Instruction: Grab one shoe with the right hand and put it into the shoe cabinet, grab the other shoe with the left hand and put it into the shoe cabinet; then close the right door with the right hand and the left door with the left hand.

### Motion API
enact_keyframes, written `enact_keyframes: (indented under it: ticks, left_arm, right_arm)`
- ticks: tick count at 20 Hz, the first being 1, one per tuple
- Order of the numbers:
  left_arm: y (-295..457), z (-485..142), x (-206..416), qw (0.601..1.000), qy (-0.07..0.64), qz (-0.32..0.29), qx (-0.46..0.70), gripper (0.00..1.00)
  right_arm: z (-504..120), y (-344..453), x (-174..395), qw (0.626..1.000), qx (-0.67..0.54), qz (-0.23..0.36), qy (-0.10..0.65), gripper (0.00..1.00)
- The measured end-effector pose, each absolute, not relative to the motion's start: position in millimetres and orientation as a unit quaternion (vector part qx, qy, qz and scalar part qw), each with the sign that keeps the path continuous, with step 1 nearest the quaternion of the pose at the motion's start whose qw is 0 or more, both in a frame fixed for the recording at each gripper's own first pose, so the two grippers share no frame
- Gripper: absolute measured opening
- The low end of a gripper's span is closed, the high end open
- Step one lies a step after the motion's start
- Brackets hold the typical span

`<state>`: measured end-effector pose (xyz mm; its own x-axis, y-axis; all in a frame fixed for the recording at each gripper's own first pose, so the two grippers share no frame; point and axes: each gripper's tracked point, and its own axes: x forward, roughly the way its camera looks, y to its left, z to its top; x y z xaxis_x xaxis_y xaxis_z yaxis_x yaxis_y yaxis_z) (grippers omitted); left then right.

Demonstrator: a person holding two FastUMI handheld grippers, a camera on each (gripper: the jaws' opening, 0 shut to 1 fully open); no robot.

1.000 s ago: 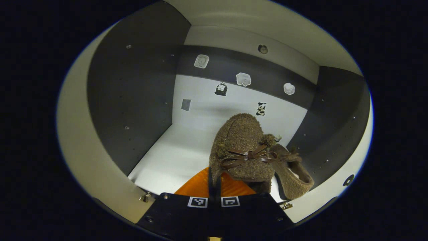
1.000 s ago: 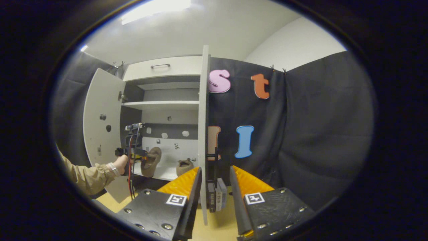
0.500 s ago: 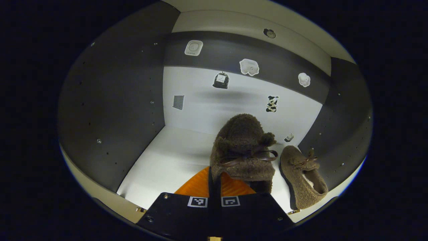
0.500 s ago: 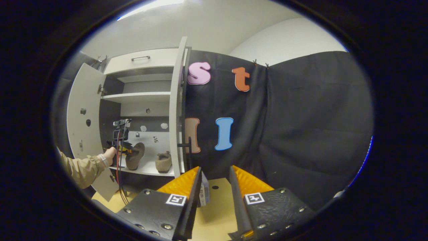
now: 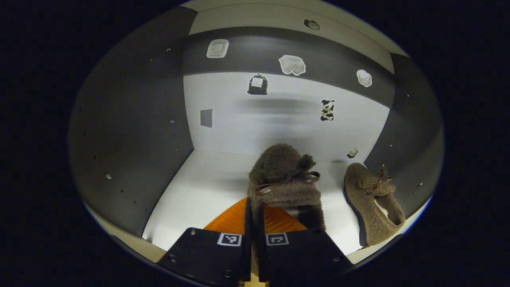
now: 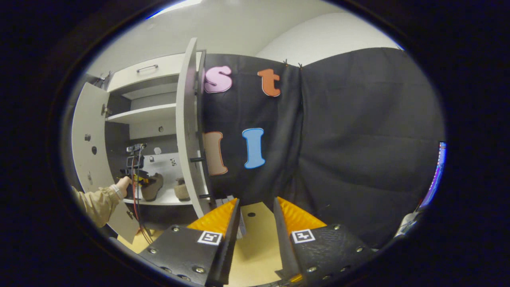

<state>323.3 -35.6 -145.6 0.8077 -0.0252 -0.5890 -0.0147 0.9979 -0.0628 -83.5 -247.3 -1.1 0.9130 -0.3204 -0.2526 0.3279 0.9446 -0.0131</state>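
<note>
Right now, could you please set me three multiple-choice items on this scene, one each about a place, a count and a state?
1. Where does the free shoe lie?
A. on the cabinet shelf, right of the held shoe
B. on the floor
C. on the upper shelf

2. How many shoes are in the cabinet?
A. one
B. two
C. three

3. How are the cabinet doors?
A. both closed
B. one closed
C. both open

Answers:
1 A, it rests by the right wall.
2 B, one free and one in the left claw.
3 C, the left door and right door stand ajar.
</note>
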Motion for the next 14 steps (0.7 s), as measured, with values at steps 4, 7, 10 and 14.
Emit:
enact_keyframes:
  ticks: [4,7,10,14]
  left_arm:
    - [-30,-141,316,0.952,0.305,-0.002,-0.023,0.45]
    - [-26,-126,307,0.96,0.282,-0.001,-0.007,0.7]
    - [-24,-103,292,0.968,0.252,0.001,0.001,0.9]
    - [-23,-52,261,0.984,0.178,0.0,0.01,0.98]
  right_arm:
    - [-8,-245,-79,0.979,0.02,-0.152,0.131,0.46]
    - [-11,-244,-75,0.981,0.021,-0.138,0.134,0.46]
    - [-12,-243,-69,0.983,0.024,-0.122,0.134,0.46]
    - [-9,-243,-61,0.986,0.029,-0.105,0.129,0.46]
